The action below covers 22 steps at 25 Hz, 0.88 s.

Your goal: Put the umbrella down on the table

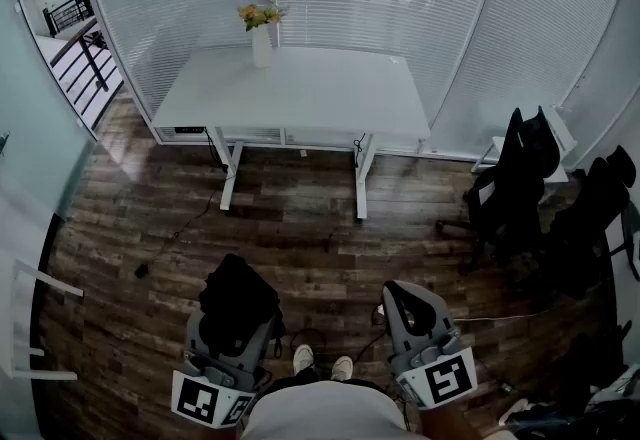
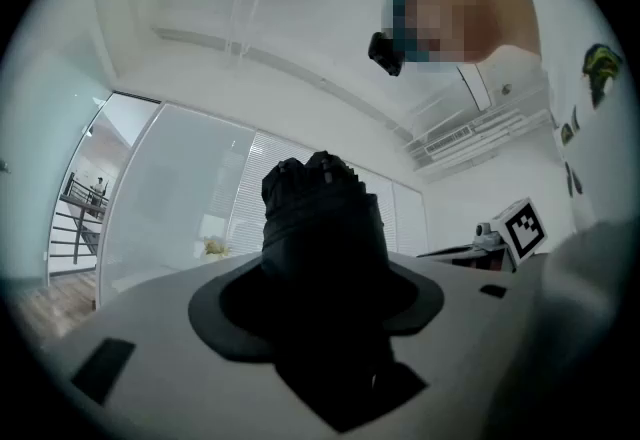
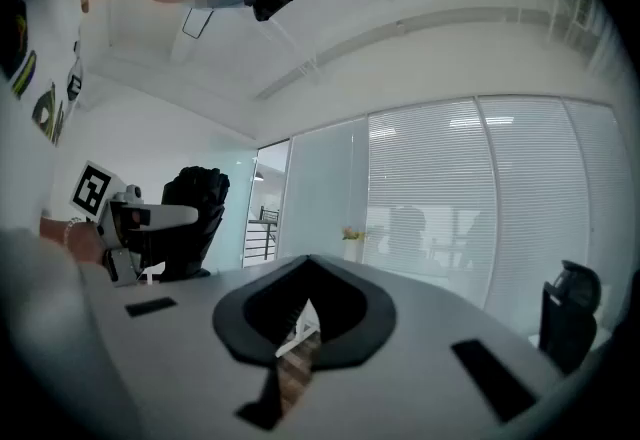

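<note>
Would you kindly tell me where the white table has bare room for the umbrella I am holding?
The table is almost all bare. The whole strip along the front edge is free, and so is everything from the vase of flowers rightward to the right edge. Only the rear edge left of centre, where the vase stands, is taken. The umbrella should fit anywhere in front of it.

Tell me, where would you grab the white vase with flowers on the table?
I'd grip the vase round its middle, coming in level from the table's near side. It stands upright and looks slim enough to close on. Flowers fill its top, and the blinds stand right behind it.
</note>
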Available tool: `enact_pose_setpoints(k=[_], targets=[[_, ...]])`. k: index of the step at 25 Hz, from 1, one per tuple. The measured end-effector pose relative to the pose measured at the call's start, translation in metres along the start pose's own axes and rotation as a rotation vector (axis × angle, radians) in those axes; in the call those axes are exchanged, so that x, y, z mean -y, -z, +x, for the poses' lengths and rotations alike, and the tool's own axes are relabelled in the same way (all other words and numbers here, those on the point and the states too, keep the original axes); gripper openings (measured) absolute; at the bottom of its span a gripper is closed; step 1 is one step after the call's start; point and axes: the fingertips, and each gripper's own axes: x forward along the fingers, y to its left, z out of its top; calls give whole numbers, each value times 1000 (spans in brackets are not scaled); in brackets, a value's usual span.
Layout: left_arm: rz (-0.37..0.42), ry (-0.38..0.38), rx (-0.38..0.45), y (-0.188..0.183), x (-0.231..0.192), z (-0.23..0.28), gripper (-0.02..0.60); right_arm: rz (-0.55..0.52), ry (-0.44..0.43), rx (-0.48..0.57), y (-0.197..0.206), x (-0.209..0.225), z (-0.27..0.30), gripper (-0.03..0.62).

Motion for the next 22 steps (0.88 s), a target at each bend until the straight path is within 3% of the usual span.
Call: enact_pose_setpoints(k=[12, 22], targets=[[-7, 31, -12, 3, -34, 1, 262, 3, 41, 24, -4, -18, 33, 9], [-14, 31, -24, 17, -59, 49, 262, 10, 38, 17, 6, 13, 80, 9]])
